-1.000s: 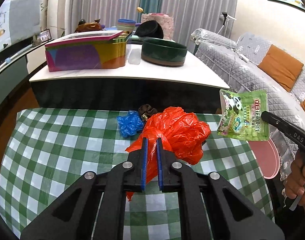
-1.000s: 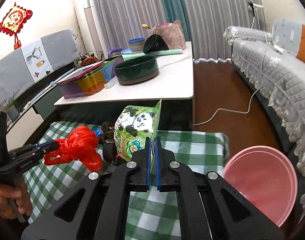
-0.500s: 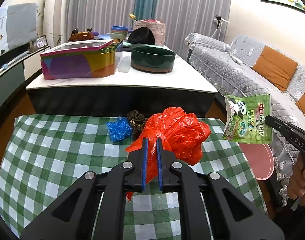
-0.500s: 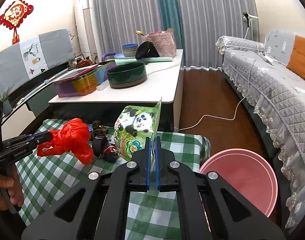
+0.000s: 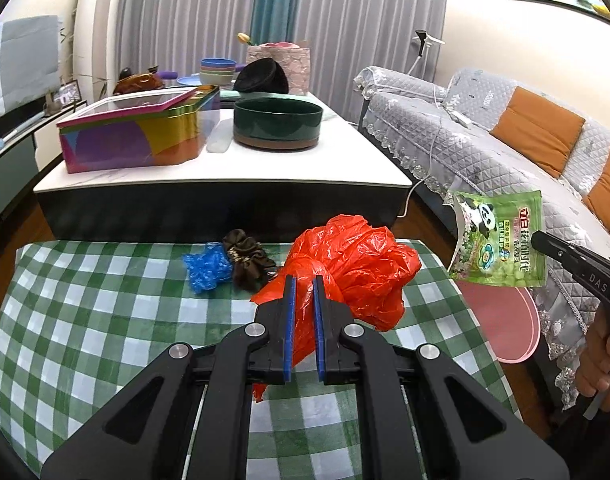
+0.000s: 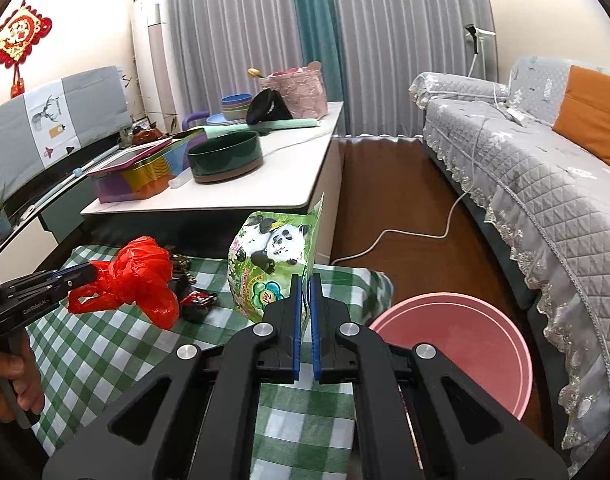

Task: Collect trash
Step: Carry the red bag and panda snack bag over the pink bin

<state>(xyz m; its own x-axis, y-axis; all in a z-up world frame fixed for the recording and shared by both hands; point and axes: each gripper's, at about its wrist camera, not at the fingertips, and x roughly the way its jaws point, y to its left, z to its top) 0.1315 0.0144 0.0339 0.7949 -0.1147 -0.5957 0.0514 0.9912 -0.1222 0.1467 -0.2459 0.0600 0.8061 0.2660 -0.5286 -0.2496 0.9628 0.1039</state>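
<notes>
Clamping a twisted neck of the red plastic bag (image 5: pixel 357 264), the left gripper (image 5: pixel 303 296) holds it with jaws nearly together, the bag lifted above the green checked tablecloth (image 5: pixel 105 320). Beyond the bag, a crumpled blue plastic scrap (image 5: pixel 206 267) and a brown scrunchie (image 5: pixel 247 258) lie touching each other near the cloth's far edge. At the right of this view the right gripper (image 5: pixel 545 242) pinches the green panda snack packet (image 5: pixel 499 236) in the air, above the pink basin (image 5: pixel 505 320) that sits low beside the table. Behind stands a white table (image 5: pixel 225 176) bearing a multicoloured tin (image 5: pixel 137 136) and a dark green bowl (image 5: pixel 277 124). In the right wrist view, the right gripper (image 6: pixel 305 300) has its jaws almost shut on the packet's (image 6: pixel 273 260) edge, the packet standing upright just ahead of the fingers. The pink basin (image 6: pixel 457 344) lies to the right, below the cloth's (image 6: pixel 105 348) corner. At left, the left gripper (image 6: pixel 79 274) holds the red bag (image 6: pixel 141 276) clear of the cloth, with small dark trash (image 6: pixel 199 302) lying just behind it. A grey quilted sofa (image 6: pixel 545 168) fills the right side.
</notes>
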